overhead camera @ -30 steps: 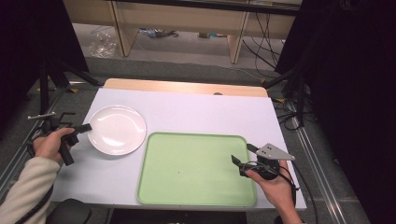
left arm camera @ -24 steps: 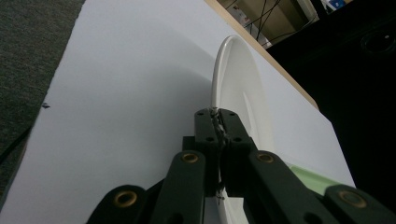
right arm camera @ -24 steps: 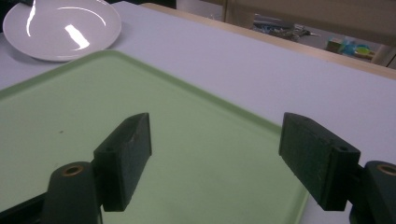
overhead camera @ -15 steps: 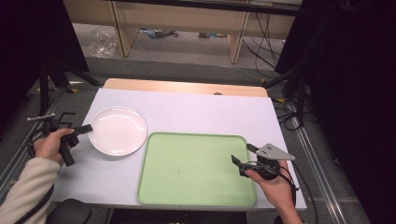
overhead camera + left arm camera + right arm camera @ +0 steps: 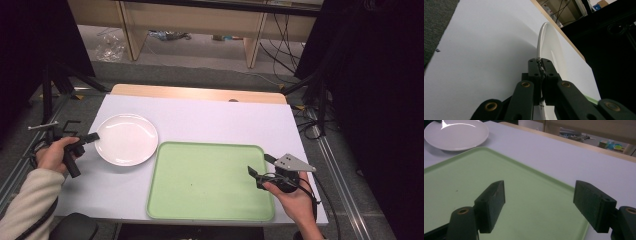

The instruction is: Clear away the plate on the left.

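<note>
A white plate (image 5: 126, 139) lies on the white table top, left of a light green tray (image 5: 210, 180). My left gripper (image 5: 92, 136) is shut on the plate's left rim; in the left gripper view its jaws pinch the plate (image 5: 551, 47) edge, seen edge-on with my left gripper (image 5: 541, 65) around it. My right gripper (image 5: 260, 167) hovers over the tray's right edge, held by a hand. In the right gripper view my right gripper (image 5: 540, 197) stands wide open with nothing between its jaws, above the tray (image 5: 459, 180), and the plate (image 5: 456, 133) lies far off.
The table (image 5: 210, 117) has a wooden strip along its far edge. Beyond it are a shelf frame, cables and a plastic bag (image 5: 107, 47) on the floor. Black curtains flank both sides. A metal stand (image 5: 47, 127) sits off the table's left edge.
</note>
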Demonstrator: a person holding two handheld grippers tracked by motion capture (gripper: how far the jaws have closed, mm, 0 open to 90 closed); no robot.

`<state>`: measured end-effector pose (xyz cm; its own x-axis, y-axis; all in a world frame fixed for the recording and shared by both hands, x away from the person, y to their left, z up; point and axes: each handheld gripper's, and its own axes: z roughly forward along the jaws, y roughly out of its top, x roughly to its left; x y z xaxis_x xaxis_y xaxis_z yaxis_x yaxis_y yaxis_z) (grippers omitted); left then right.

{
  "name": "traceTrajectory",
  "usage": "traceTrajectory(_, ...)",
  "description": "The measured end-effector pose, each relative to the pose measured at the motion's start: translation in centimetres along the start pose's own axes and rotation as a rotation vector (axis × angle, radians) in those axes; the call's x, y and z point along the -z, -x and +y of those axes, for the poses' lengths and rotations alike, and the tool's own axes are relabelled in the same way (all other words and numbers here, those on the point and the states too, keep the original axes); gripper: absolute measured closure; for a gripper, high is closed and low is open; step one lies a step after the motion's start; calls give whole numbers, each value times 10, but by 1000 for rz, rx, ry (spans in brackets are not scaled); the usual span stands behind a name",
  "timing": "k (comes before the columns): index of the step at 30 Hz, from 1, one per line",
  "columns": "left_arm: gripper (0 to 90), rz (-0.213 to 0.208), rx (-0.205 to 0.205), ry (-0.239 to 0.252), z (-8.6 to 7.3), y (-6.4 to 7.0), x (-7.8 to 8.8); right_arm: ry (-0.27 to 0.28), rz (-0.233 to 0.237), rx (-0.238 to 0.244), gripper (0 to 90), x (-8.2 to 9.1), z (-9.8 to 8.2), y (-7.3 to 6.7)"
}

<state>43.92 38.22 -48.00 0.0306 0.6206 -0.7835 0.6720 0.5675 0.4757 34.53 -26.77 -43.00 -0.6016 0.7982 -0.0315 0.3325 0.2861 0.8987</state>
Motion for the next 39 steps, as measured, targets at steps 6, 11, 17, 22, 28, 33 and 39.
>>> traceTrajectory(6,869,-2,0,9,1,0,2,1,-2,1,264,0,0,0)
traceTrajectory(11,869,-35,10,30,1,1,1,2,-2,0,264,0,0,0)
traceTrajectory(17,870,-18,20,14,1,4,2,1,-1,-2,265,0,0,0)
traceTrajectory(22,869,-29,17,15,1,7,1,0,-1,-2,265,0,0,0)
traceTrajectory(28,869,-30,25,8,0,10,1,5,-2,0,265,0,0,0)
traceTrajectory(33,869,-36,18,3,0,13,0,4,-2,-1,265,0,0,0)
traceTrajectory(39,868,-40,16,-3,-1,16,-2,3,-2,-1,265,0,0,0)
